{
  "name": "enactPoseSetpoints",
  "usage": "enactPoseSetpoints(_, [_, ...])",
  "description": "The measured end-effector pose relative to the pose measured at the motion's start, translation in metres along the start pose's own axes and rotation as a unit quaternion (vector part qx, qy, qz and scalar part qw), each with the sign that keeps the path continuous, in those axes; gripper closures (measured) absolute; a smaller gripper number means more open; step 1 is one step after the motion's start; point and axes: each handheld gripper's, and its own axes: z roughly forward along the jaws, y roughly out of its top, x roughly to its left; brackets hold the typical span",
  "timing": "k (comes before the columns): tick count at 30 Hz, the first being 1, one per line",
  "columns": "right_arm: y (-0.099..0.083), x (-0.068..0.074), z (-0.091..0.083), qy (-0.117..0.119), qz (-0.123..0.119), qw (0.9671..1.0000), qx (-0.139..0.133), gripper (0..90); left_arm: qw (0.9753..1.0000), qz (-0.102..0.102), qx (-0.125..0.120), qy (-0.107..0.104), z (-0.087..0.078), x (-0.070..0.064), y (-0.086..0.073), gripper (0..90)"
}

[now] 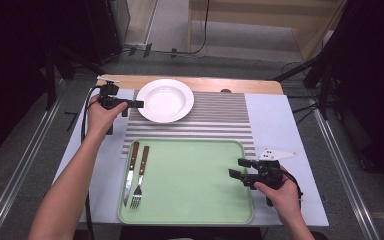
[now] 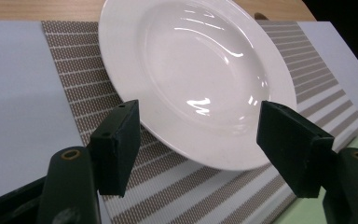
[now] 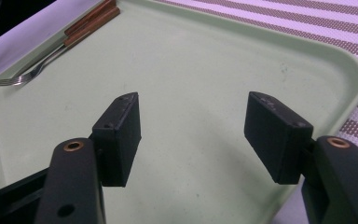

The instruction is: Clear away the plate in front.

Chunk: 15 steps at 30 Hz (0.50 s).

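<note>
Nearest the table's near edge: a pale green tray (image 1: 190, 200), reaching almost to that edge, bare across its middle and right. Along the tray's left side, a knife (image 1: 129, 173) and a fork (image 1: 139, 178) laid side by side, wooden handles pointing away, blade and tines toward the near edge; close together, contact not discernible.

At the tray's right rim, toward the near right corner of the table: right hand-held gripper (image 1: 239, 168), jaws spread wide over the tray's right edge, nothing between them. Seen in the right gripper view as two black pads hanging apart above bare green tray (image 3: 205, 60), with the fork (image 3: 25, 74) far off at the opposite side.

Just beyond that hand, a small white flat piece (image 1: 276, 154) lying on the grey table cover near the right edge.

Past the tray, a striped brown-and-white placemat (image 1: 215, 120) running toward the far edge.

On the mat's far left corner, a white deep plate (image 1: 165, 100), empty, upright, glossy.

Just left of the plate, near the table's far left corner: left hand-held gripper (image 1: 133, 104), jaws wide open and pointed at the plate's rim, holding nothing. In the left gripper view, pads standing apart on either side of the plate's near rim (image 2: 200, 154), touching not evident.

No readable writing, brand or label anywhere.
</note>
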Motion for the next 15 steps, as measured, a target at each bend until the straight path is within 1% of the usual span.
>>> enactPoseSetpoints(1, [-0.001,0.0,0.0,0.0,0.0,1.0,0.002,35.3,1.0,-0.001,0.003,0.001,0.002,0.002,0.001,29.4])
enactPoseSetpoints(3, [-0.001,0.001,0.0,0.001,0.001,1.0,0.002,35.3,0.9999,-0.01,-0.002,-0.003,0.005,0.007,0.002,29.5])
enactPoseSetpoints(5, [-0.002,0.002,0.0,0.001,0.0,1.0,0.001,35.3,0.9999,-0.014,-0.007,0.0,0.007,0.012,0.003,29.6])
enactPoseSetpoints(6, [-0.002,0.002,-0.001,0.002,0.0,1.0,0.001,35.3,0.9999,-0.014,-0.006,0.005,0.009,0.013,0.005,29.7])
enactPoseSetpoints(8, [-0.002,0.002,-0.002,0.001,0.0,1.0,0.001,35.3,0.9998,-0.014,-0.012,0.011,0.012,0.016,0.007,29.8])
enactPoseSetpoints(10, [-0.003,0.002,-0.002,-0.001,0.002,1.0,0.0,35.3,0.9997,-0.013,-0.011,0.017,0.017,0.018,0.011,29.8])
enactPoseSetpoints(12, [-0.004,0.003,-0.003,-0.001,0.002,1.0,0.001,35.3,0.9997,-0.014,-0.016,0.015,0.022,0.022,0.012,29.8])
enactPoseSetpoints(15, [-0.005,0.003,-0.005,-0.003,0.003,1.0,-0.003,35.3,0.9994,-0.019,-0.02,0.019,0.031,0.027,0.012,29.8])
